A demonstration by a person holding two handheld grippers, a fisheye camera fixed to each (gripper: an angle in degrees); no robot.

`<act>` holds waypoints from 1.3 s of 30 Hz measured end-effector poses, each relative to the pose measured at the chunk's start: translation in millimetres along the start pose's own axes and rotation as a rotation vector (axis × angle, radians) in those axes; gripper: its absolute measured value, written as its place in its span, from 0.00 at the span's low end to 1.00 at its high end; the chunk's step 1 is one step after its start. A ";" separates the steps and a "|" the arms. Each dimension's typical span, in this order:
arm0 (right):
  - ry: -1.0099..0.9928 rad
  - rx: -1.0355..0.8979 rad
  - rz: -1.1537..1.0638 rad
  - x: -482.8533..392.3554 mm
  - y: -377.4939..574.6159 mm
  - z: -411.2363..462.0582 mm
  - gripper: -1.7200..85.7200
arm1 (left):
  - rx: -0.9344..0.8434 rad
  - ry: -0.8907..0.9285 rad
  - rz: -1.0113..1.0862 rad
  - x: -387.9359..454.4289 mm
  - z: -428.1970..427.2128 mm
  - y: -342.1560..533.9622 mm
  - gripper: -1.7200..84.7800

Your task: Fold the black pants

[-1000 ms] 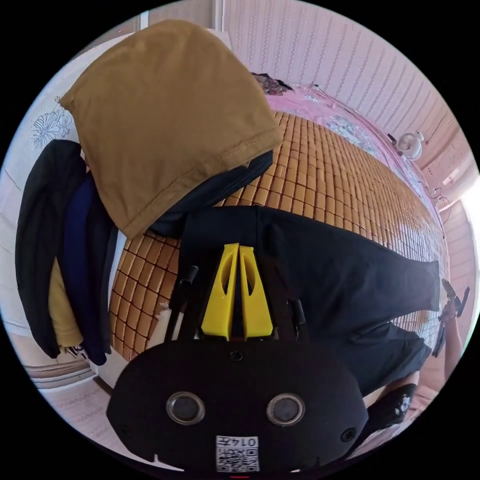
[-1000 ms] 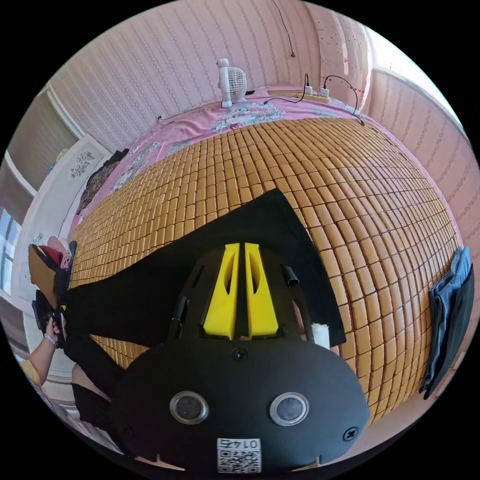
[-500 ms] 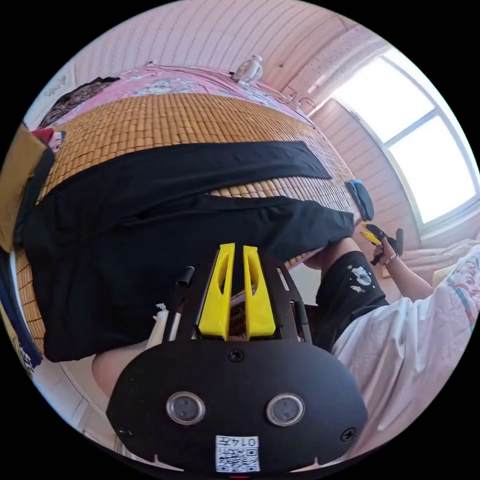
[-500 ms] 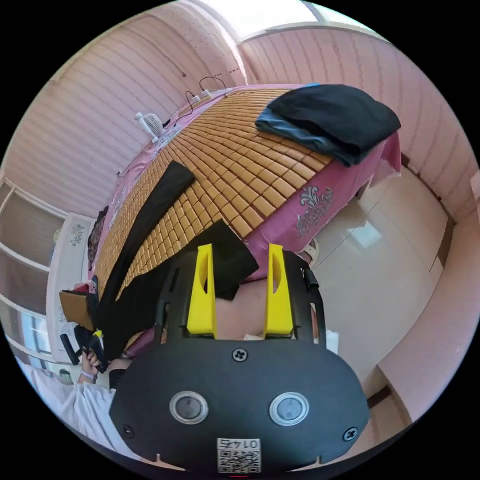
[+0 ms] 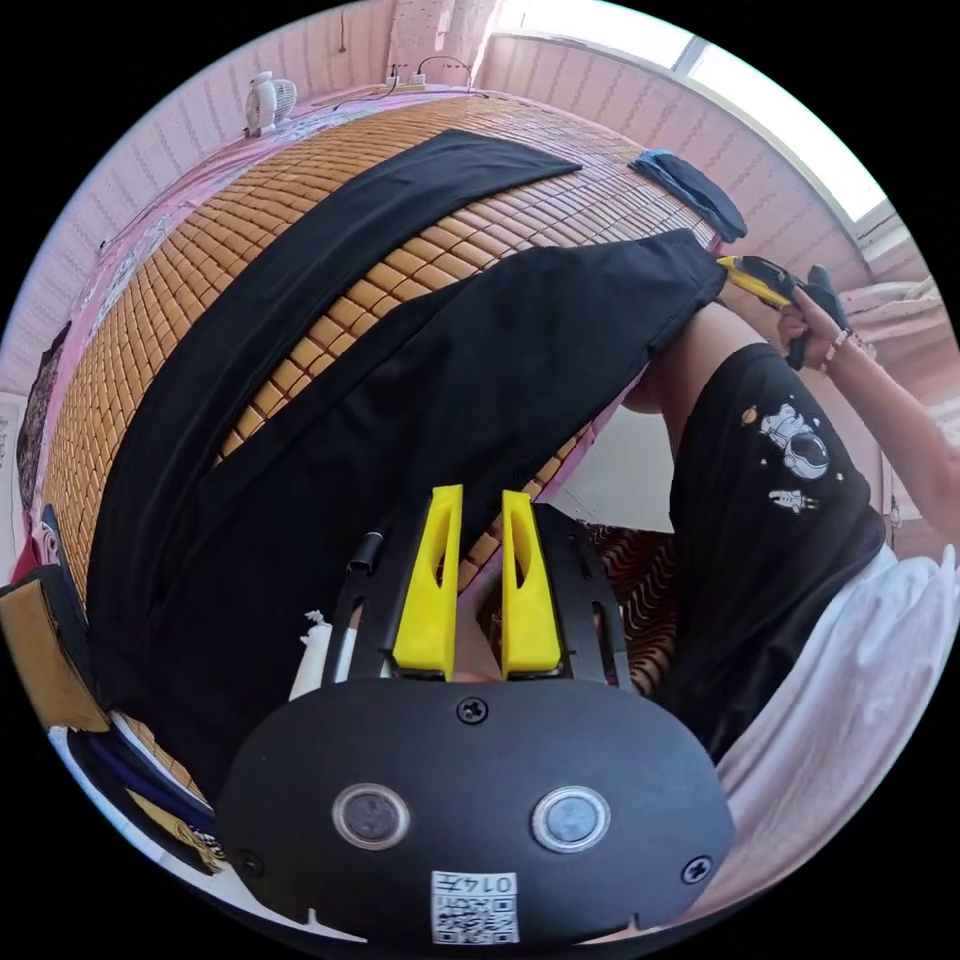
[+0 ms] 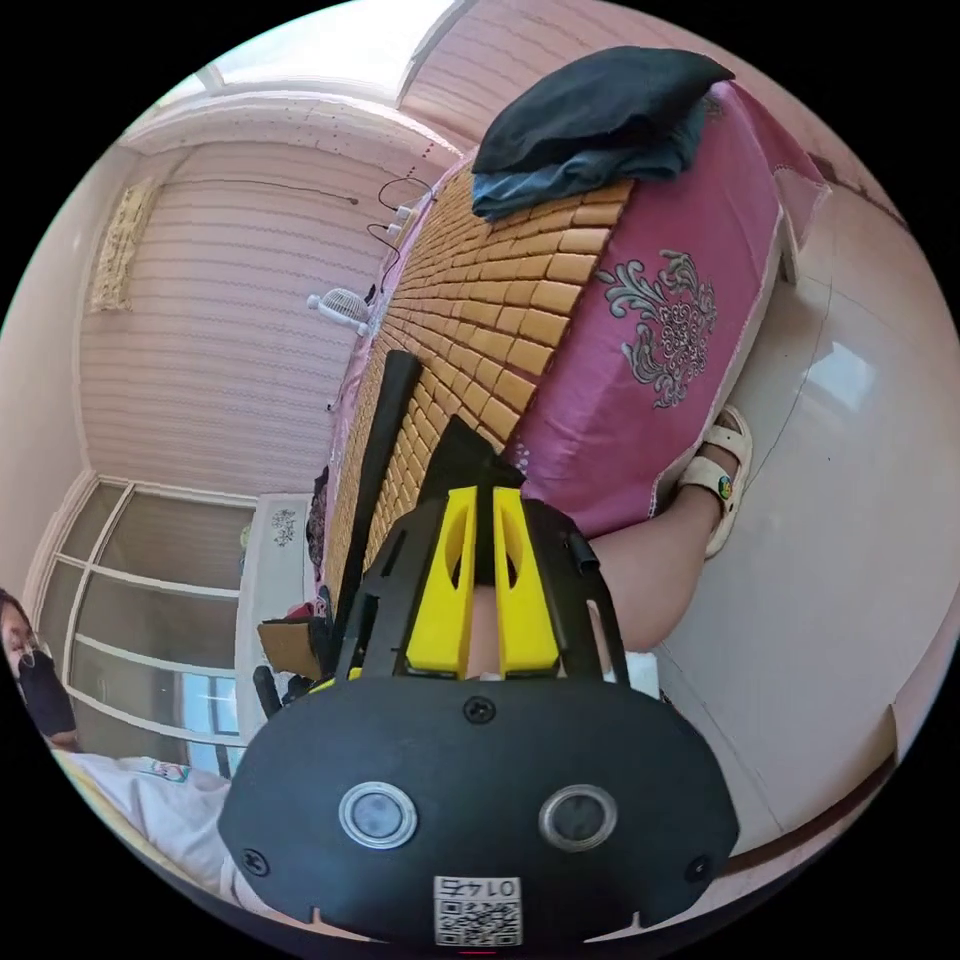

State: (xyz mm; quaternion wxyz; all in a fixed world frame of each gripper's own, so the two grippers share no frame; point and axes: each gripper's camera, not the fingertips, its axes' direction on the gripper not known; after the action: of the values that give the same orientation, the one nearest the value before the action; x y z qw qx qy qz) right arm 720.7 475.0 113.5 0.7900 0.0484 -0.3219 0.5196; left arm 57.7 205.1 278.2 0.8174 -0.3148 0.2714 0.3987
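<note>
Bed (image 5: 150, 300): woven bamboo mat across the upper left of the left gripper view; pink sheet (image 6: 640, 330) over its side at centre right of the right gripper view.
Black pants (image 5: 400, 380): spread flat on the mat, both legs running toward the upper right, the nearer hem at the bed's edge.
Folded dark clothes (image 6: 590, 120): stacked on the bed corner, top of frame.
Left hand-held gripper (image 5: 472, 520): lower centre, jaws slightly parted, empty, just past the pants' near edge.
Right hand-held gripper (image 6: 478, 520): jaws nearly closed beside the pants' hem; grip uncertain.
</note>
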 end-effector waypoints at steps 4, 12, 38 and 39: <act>-0.070 0.021 -0.129 -38.1 -13.7 -11.5 0.04 | -0.013 -0.009 -0.006 9.9 6.6 -13.8 0.08; -0.408 0.034 -0.392 -161.0 -46.7 8.2 0.03 | -0.016 0.009 0.001 25.5 11.7 -29.9 0.01; 0.510 0.158 -0.506 -158.5 19.3 79.5 0.09 | 0.091 0.033 0.074 41.5 -10.0 -40.3 0.01; 0.491 0.095 -0.561 -173.4 10.7 102.9 0.09 | 0.085 0.020 0.085 42.1 -8.6 -44.7 0.01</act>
State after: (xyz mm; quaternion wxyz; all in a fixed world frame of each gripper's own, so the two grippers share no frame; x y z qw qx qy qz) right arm 620.5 300.7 95.0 0.9521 0.0452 -0.0727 0.2936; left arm 115.3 197.4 256.6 0.8097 -0.2719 0.3093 0.4181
